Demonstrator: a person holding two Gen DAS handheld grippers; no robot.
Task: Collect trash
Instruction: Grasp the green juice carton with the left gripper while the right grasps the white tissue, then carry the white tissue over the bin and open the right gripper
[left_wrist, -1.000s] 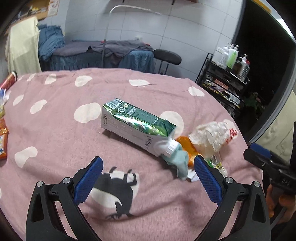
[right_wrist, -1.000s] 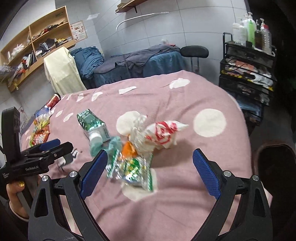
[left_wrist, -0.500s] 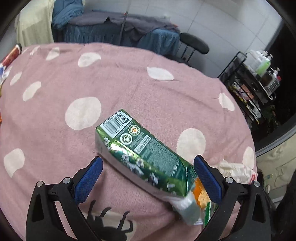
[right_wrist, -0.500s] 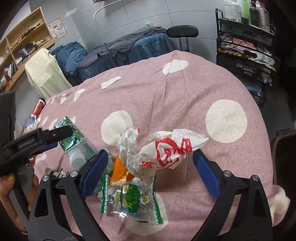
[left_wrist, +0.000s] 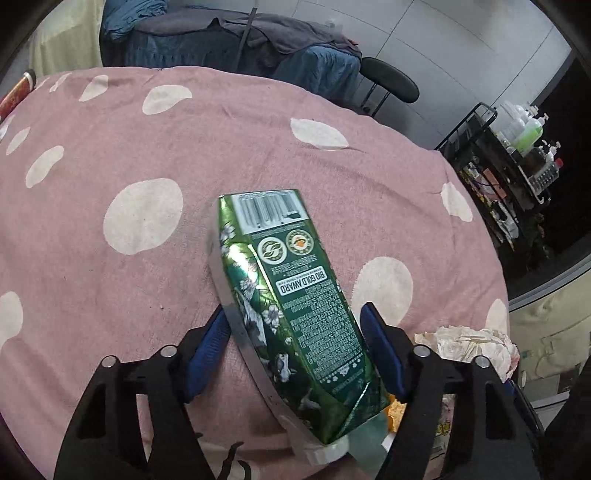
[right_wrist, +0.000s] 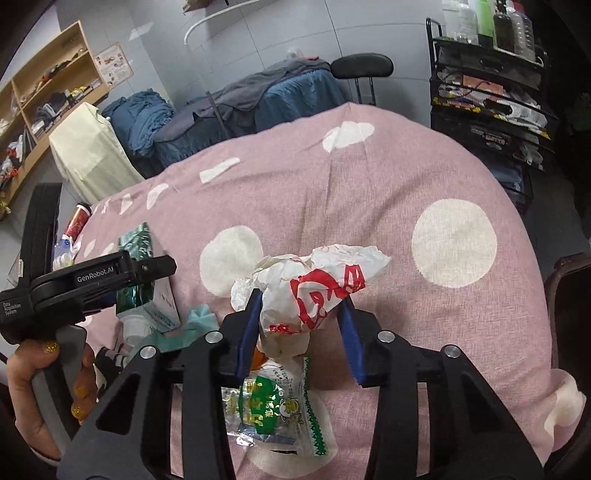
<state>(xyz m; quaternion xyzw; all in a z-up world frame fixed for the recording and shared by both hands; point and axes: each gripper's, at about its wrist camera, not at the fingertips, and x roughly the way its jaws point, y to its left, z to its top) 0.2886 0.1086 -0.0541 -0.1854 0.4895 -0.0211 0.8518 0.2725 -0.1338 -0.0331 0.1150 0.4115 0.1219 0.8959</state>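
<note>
The green carton lies on its side on the pink spotted cloth that covers the tabletop, barcode end pointing away from the left wrist camera and its white screw cap at the near end. The left gripper straddles the carton's near half — its blue pads sit against the carton's two long sides, so the jaws are clenched on it. In the right wrist view the same carton shows partly behind the left gripper, with the person's left hand wrapped around the handle.

Just right of the carton's cap end is the rest of the litter. A crumpled white paper wrapper with red print sits between the pads of the right gripper; the left pad touches the paper and the right pad lies at its edge, so these jaws are closed around the wrapper. Directly under the wrapper, nearer the camera, lies a clear plastic packet with green print, flat on the cloth. An orange scrap peeks out between wrapper and packet, and a pale teal crumpled piece lies between the packet and the carton.

Far beyond the carton, at the cloth's left edge, a red can lies beside some snack bags.
</note>
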